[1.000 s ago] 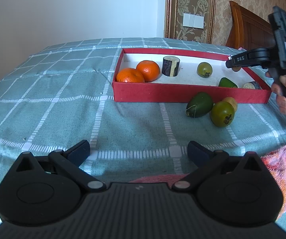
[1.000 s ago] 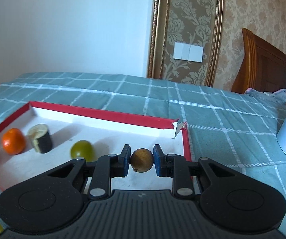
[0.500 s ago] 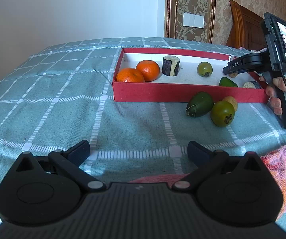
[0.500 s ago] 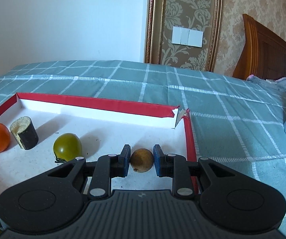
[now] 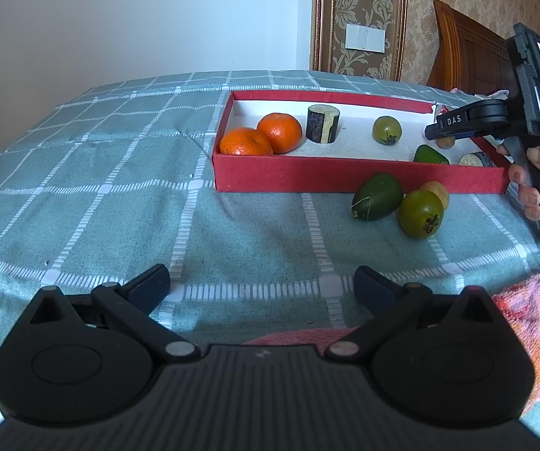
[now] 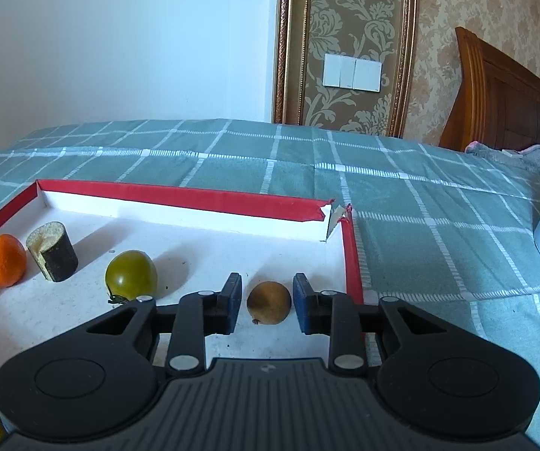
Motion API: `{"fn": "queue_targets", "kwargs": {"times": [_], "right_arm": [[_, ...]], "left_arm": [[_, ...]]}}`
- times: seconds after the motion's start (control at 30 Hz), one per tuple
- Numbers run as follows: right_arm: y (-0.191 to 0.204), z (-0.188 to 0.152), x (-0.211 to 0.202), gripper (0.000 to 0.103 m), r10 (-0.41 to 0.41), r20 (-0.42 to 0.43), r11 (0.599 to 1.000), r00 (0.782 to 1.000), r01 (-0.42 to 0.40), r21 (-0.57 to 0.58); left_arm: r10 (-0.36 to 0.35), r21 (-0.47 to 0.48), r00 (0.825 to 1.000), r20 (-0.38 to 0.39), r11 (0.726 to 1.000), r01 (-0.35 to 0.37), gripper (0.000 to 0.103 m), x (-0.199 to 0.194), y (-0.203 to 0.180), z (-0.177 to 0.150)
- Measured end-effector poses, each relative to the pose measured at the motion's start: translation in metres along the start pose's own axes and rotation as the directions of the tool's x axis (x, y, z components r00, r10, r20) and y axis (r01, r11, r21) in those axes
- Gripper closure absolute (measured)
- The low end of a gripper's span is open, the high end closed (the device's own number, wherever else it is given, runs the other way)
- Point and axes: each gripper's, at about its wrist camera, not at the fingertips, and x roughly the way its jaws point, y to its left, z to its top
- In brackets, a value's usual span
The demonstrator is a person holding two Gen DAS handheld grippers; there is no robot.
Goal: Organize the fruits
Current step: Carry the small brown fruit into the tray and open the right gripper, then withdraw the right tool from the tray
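Red tray (image 6: 352, 255): brown fruit (image 6: 269, 302) between parted right jaws, untouched.

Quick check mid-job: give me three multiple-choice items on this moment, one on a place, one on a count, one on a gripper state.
1. Where is the small brown fruit?
A. on the bedspread
B. inside the red box
C. on the pink towel

2. How many oranges are in the box?
A. one
B. two
C. four

3. The right gripper is:
A. open around the brown fruit
C. clamped on an orange
B. clamped on the brown fruit

Answers:
1 B, it rests on the box's white floor.
2 B, two sit together at one end.
3 A, gaps show on both sides of it.
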Motion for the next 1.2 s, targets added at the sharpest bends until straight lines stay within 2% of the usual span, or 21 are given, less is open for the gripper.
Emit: {"fn": "queue_targets", "kwargs": {"times": [0.37, 0.43, 0.47, 0.5, 0.6, 0.7, 0.87, 1.0, 1.2], "right_arm": [[-0.009, -0.01, -0.034, 0.072, 0.043, 0.043, 0.998, 0.998, -0.046, 0.051], [-0.01, -0.013, -0.043, 0.058, 0.05, 0.058, 0.997, 0.997, -0.053, 0.059], [-0.011, -0.015, -0.049, 0.04, 0.05, 0.073, 0.996, 0.996, -0.055, 0.066], [-0.011, -0.017, -0.055, 0.029, 0.046, 0.092, 0.996, 0.995, -0.053, 0.074], [-0.011, -0.02, -0.075, 0.029, 0.054, 0.141, 0.996, 0.989, -0.064, 0.066], [-0.01, -0.028, -0.094, 0.029, 0.099, 0.161, 0.993, 0.982, -0.108, 0.049], [-0.005, -0.057, -0.116, 0.029, 0.18, 0.137, 0.984, 0.974, -0.18, -0.014], [0.001, -0.073, -0.119, 0.029, 0.183, 0.113, 0.983, 0.977, -0.181, -0.029], [0.0, -0.077, -0.112, 0.029, 0.183, 0.064, 0.983, 0.981, -0.183, -0.006]], "left_arm": [[0.001, 0.001, 1.0, 0.0, 1.0, -0.001, 0.0, 0.0, 0.0, 0.0], [0.003, 0.002, 1.0, 0.0, 1.0, -0.003, 0.0, 0.0, -0.001, 0.0], [0.004, 0.002, 1.0, -0.001, 1.0, -0.004, 0.0, 0.0, -0.001, 0.0], [0.004, 0.002, 1.0, -0.001, 1.0, -0.004, 0.0, 0.0, 0.0, 0.0], [0.005, 0.002, 1.0, -0.001, 1.0, -0.005, 0.0, 0.0, 0.0, 0.0], [0.004, 0.002, 1.0, -0.001, 1.0, -0.004, 0.0, 0.0, 0.0, 0.0], [0.004, 0.003, 1.0, -0.001, 1.0, -0.004, 0.0, 0.0, -0.001, 0.0], [0.017, 0.008, 1.0, 0.009, 1.0, -0.017, 0.0, -0.001, -0.003, 0.0], [0.027, 0.04, 0.998, 0.059, 0.999, -0.03, 0.0, -0.012, -0.016, 0.0]]}}
